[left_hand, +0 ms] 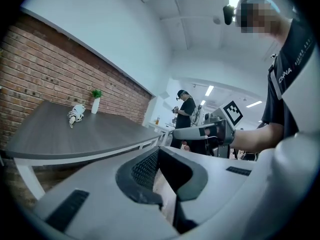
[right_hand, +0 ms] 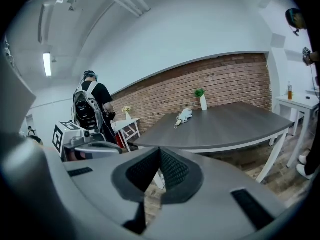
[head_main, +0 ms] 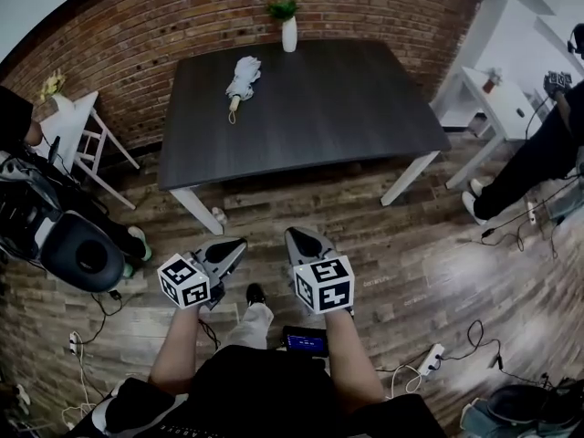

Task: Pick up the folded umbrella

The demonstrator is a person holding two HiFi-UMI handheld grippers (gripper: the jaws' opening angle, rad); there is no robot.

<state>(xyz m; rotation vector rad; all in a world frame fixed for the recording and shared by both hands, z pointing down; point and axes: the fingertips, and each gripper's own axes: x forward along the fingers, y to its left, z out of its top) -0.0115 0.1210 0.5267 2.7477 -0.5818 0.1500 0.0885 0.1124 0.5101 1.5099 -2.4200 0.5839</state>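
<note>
- The left claw [head_main: 237,244] [left_hand: 158,152] is closed tight, pads pressed together, with nothing between them.
- The right claw [head_main: 296,236] [right_hand: 159,152] is closed too. Its ribbed pads meet at the tip and it is empty.
- The two claws sit side by side, near each other but apart, above the wood floor [head_main: 301,199]. They stop short of the near edge of the table [head_main: 328,126].
- The umbrella [head_main: 243,78] lies folded on the dark table, well ahead of both claws. It is slightly left of the left claw's line and further left of the right claw's.
- Its white canopy is bundled, and its handle end points back toward the claws.
- Neither claw touches the umbrella.
- A vase [head_main: 289,33] with a green sprig stands upright beyond the umbrella. It is just to the umbrella's right, apart from it, at the table's far edge.
- A person [head_main: 538,153] in black stands well off to the right of the right claw, beside a white desk [head_main: 500,99].
- A backpack [head_main: 78,245] shows to the left of the left claw.
</note>
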